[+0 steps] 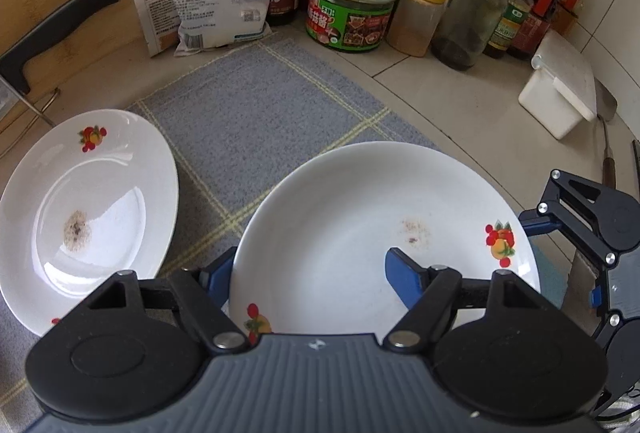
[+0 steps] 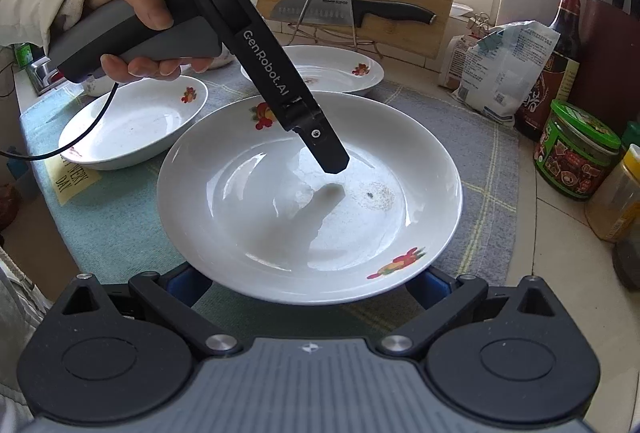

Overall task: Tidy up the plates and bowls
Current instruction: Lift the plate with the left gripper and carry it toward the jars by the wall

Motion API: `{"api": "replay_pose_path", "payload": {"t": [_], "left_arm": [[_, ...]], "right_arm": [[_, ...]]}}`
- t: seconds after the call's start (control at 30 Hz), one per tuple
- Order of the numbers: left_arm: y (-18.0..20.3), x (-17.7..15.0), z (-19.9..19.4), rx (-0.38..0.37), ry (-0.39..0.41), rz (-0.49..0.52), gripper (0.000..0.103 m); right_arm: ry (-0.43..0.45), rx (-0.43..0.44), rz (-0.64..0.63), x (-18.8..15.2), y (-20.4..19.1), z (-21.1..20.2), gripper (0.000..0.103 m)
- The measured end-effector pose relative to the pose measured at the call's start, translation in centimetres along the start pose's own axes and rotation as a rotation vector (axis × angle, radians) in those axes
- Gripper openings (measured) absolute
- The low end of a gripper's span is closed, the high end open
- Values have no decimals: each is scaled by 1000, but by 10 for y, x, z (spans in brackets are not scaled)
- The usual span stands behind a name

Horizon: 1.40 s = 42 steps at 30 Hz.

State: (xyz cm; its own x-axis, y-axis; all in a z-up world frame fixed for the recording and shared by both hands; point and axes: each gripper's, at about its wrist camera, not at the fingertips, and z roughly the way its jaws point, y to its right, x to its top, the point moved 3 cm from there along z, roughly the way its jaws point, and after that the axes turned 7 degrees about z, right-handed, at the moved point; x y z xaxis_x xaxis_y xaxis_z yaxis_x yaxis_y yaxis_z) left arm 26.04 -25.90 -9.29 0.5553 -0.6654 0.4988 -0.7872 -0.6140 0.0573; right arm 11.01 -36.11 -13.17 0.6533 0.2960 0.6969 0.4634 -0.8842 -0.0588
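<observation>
White china, a plate [image 2: 310, 201] painted with fruit, sits over the grey mat [image 1: 256, 121] near its middle, its rim clamped by the left gripper [image 1: 308, 273]; the right gripper [image 2: 308, 283] straddles the opposite edge, though whether it is pinching cannot be told. With each claw on only a thin lip, an uneven pull could slip the glazed plate loose. Three plates show; no bowl is clearly seen.

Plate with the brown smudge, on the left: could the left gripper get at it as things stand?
Probably yes, once it is free: the smudged plate lies uncovered just beside it, with nothing between them. For the moment, though, the left gripper straddles the rim of the middle plate.
</observation>
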Motion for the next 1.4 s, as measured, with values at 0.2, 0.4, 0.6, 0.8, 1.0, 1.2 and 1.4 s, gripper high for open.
{"api": "replay_pose_path", "payload": {"t": [0.2, 0.4, 0.6, 0.8, 1.0, 1.2, 1.4], "left_arm": [[1, 25, 12, -11, 13, 14, 76], [1, 45, 27, -16, 22, 26, 76], [-1, 62, 44, -16, 32, 38, 76], [-5, 76, 58, -15, 34, 43, 76], [-8, 85, 66, -13, 48, 47, 76], [-12, 93, 76, -6, 54, 39, 76], [-16, 98, 83, 0, 66, 29, 76]], "right_arm": [[-3, -20, 17, 3, 24, 2, 103], [-1, -39, 35, 8, 47, 6, 103], [0, -48, 58, 14, 69, 11, 103], [-4, -59, 64, 18, 86, 19, 103], [-1, -69, 76, 21, 98, 24, 103], [-1, -73, 80, 23, 107, 32, 103], [-3, -86, 80, 25, 113, 37, 103]]}}
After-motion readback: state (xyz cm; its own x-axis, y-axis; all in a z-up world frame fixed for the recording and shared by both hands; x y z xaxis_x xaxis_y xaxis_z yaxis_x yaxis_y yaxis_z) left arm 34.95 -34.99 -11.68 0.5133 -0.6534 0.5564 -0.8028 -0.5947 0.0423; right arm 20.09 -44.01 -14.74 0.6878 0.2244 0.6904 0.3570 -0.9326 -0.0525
